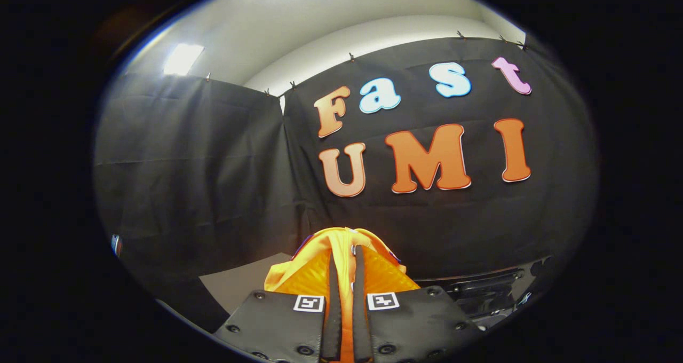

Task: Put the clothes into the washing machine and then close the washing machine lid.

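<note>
The camera is riding on the gripper (344,253), looking forward along its two fingers and tilting upward toward the black cloth wall (213,181) beyond them. It is sitting very near the orange garment (341,269) bunching between the fingers.

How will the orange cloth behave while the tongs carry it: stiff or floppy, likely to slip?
The orange cloth is probably floppy: it bunches and folds around the tongs. It looks light and thin. The fingers are nearly closed on it, so it seems held, though loose parts may hang.
</note>
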A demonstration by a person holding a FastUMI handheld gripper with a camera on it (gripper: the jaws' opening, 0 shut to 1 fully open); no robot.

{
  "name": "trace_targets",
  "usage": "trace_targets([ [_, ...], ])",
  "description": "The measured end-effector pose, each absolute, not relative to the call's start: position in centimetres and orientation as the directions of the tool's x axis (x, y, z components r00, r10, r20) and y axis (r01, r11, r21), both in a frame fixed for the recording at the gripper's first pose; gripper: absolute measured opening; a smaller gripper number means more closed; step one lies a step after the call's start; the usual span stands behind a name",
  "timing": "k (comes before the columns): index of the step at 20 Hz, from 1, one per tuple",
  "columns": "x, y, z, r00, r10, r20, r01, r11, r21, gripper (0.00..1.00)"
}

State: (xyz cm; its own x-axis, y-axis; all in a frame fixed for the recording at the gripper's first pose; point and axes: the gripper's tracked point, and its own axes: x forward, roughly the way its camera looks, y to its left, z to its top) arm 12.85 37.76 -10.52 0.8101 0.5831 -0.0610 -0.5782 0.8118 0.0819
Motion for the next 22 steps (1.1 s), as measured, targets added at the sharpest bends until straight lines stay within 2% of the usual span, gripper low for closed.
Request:
trace_targets([
  [8, 15.7, 25.9, -9.7, 0.864, 0.501, -0.055, -0.498, 0.865, 0.061, 0.16],
  [14, 16.6, 20.1, -11.3, 0.880, 0.468, -0.078, -0.467, 0.883, 0.043, 0.16],
  [22, 18.9, 15.6, -17.3, 0.896, 0.410, -0.169, -0.408, 0.912, 0.049, 0.16],
])
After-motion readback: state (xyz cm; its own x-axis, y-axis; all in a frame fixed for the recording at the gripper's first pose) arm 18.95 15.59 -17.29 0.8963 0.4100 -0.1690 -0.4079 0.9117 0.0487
